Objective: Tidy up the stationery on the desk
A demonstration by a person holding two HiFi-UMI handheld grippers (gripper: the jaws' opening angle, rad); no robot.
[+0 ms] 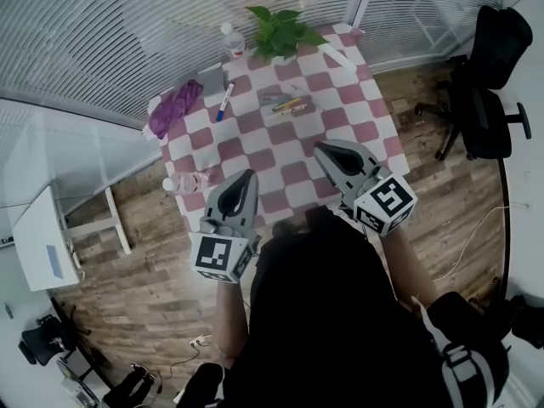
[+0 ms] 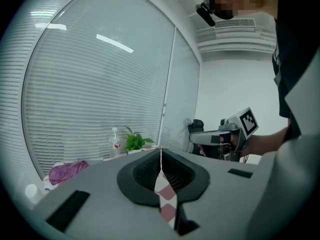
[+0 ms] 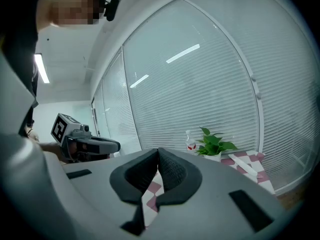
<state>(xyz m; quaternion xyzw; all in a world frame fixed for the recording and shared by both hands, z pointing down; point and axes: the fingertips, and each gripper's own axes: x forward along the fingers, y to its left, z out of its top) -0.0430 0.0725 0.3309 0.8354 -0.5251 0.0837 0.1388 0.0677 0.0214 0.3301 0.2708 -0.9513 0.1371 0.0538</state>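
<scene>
Pens [image 1: 285, 104] near the plant [image 1: 280, 28] look light, stiff and slick, so I'd pinch mid-barrel; my left gripper [image 1: 247, 177] and right gripper [image 1: 323, 149] are both closed, empty.

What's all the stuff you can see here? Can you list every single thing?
table: one, pink-and-white checked cloth, middle of the room
plant: one, green, table's far edge
far bottle: one, clear, beside the plant
near bottle: one, clear, table's near-left edge
cloth: one, purple, far-left corner
marker: one, white and blue, right of the cloth
pens: small bunch, mixed colours, table's middle
office chair: one, black, right of the table
left gripper: one, grey, shut, empty, over the near edge
right gripper: one, grey, shut, empty, beside it
</scene>
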